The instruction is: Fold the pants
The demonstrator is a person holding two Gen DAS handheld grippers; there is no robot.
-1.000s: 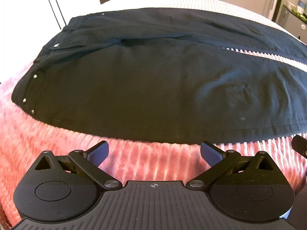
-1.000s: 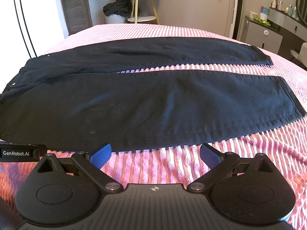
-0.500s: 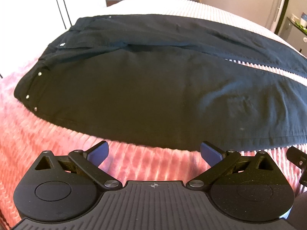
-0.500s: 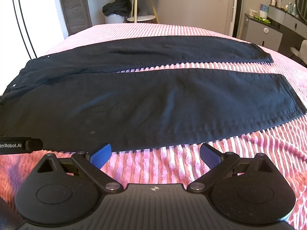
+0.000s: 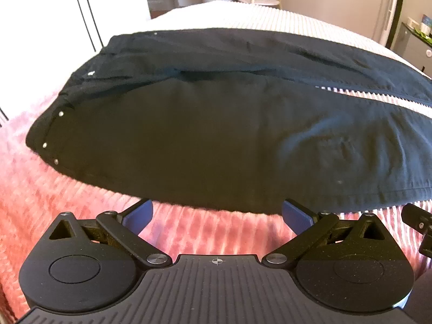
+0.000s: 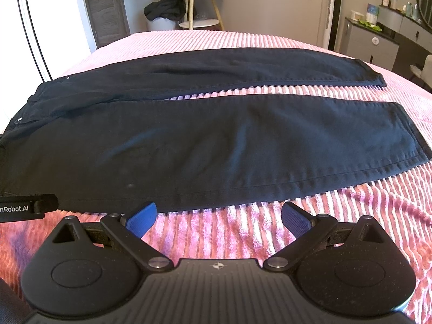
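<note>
Black pants (image 6: 210, 135) lie flat on a pink ribbed bedspread (image 6: 243, 232), waist at the left, both legs stretched right with a narrow gap between them. In the left wrist view the waist and upper near leg of the pants (image 5: 189, 135) fill the frame. My left gripper (image 5: 217, 213) is open and empty, its blue pads at the near edge of the pants below the hip. My right gripper (image 6: 218, 216) is open and empty, just short of the near leg's lower seam. The left gripper's side shows at the far left of the right wrist view (image 6: 24, 206).
A small round side table (image 6: 197, 2) with dark clothes heaped beside it stands beyond the bed. A grey dresser (image 6: 378, 43) with bottles is at the right. A bright window (image 5: 40, 27) lies to the left. The hem end of the near leg (image 6: 413, 145) is at the right.
Both grippers have moved forward toward the near edge of the pants; the left one has also shifted right along the hip. The pants have not moved.
</note>
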